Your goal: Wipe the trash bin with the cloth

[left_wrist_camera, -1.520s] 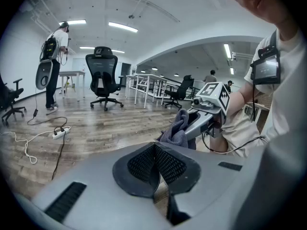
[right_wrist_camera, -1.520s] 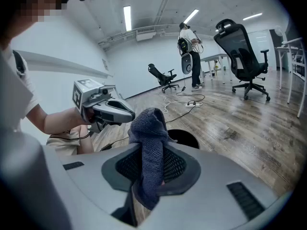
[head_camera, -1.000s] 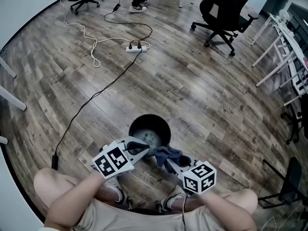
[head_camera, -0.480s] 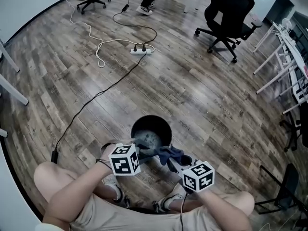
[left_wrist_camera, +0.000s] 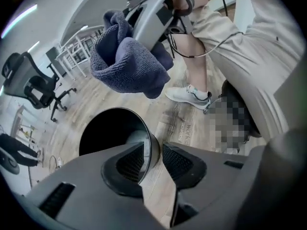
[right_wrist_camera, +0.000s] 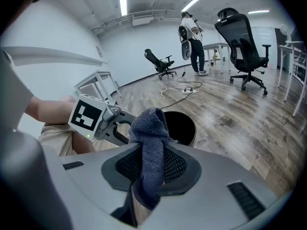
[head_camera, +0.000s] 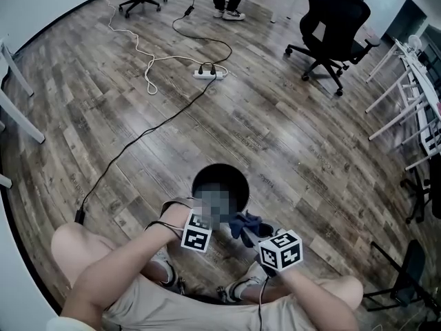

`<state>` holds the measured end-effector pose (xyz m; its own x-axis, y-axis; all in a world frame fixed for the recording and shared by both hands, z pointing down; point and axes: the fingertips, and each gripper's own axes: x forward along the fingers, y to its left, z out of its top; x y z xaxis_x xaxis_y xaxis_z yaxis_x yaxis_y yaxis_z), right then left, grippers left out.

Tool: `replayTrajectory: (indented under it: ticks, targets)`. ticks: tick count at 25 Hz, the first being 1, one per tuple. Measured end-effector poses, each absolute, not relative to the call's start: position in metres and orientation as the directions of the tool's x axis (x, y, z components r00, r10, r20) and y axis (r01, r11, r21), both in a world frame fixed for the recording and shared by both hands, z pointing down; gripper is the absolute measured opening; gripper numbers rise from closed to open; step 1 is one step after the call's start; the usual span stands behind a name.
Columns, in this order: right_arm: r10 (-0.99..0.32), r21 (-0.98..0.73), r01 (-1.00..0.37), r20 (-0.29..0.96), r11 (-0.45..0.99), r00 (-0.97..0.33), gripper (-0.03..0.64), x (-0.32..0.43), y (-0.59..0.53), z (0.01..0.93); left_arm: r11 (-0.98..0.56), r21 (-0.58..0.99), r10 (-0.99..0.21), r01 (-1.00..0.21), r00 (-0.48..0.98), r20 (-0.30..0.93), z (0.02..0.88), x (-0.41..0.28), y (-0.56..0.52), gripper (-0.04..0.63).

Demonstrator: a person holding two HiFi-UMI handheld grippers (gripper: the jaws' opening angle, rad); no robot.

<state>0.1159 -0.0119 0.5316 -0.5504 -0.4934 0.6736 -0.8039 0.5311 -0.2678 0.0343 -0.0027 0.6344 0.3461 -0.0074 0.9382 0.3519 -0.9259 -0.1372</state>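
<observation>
Head view: on the wood floor (head_camera: 289, 136) the black trash bin (head_camera: 238, 179) stands upright, where it stood a second ago. What has changed is the left gripper (left_wrist_camera: 154, 161). It has dropped from beside the bin and rolled over, so it now points steeply down at the bin's near edge. Its jaws, shut a second ago, have just been opening and now stand partly apart, astride the rim (left_wrist_camera: 152, 145). Whether a pad (left_wrist_camera: 132, 162) already touches the wall is hard to tell, but they do not look clamped. The right gripper (right_wrist_camera: 152, 171) has barely moved; its jaws are pinched on the dark blue cloth (right_wrist_camera: 149, 128), which hangs just beside the bin and off its surface. The left gripper looks set to steady the bin, and wiping has not yet begun.
</observation>
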Motion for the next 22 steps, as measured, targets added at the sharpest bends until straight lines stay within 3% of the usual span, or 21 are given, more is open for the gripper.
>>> replayTrajectory:
  ticks: [4,11,22]
  targets:
    - [-0.478,-0.25,-0.805,0.696,0.538,-0.536,0.083,0.117,-0.006,0.545,-0.894,-0.186,-0.043,0.408,0.334,0.941,0.656,0.03,-0.008,0.114]
    - [-0.458,-0.195,-0.796,0.73,0.573,-0.508,0.083,0.115,0.002,0.566,-0.859,-0.226,-0.157,0.46,0.183,0.97,0.687,-0.001,-0.034,0.114]
    - [-0.434,-0.088,-0.744,0.764,0.662,-0.477,0.083,0.098,0.012,0.613,-0.858,-0.255,-0.145,0.446,0.266,0.953,0.702,0.004,-0.038,0.114]
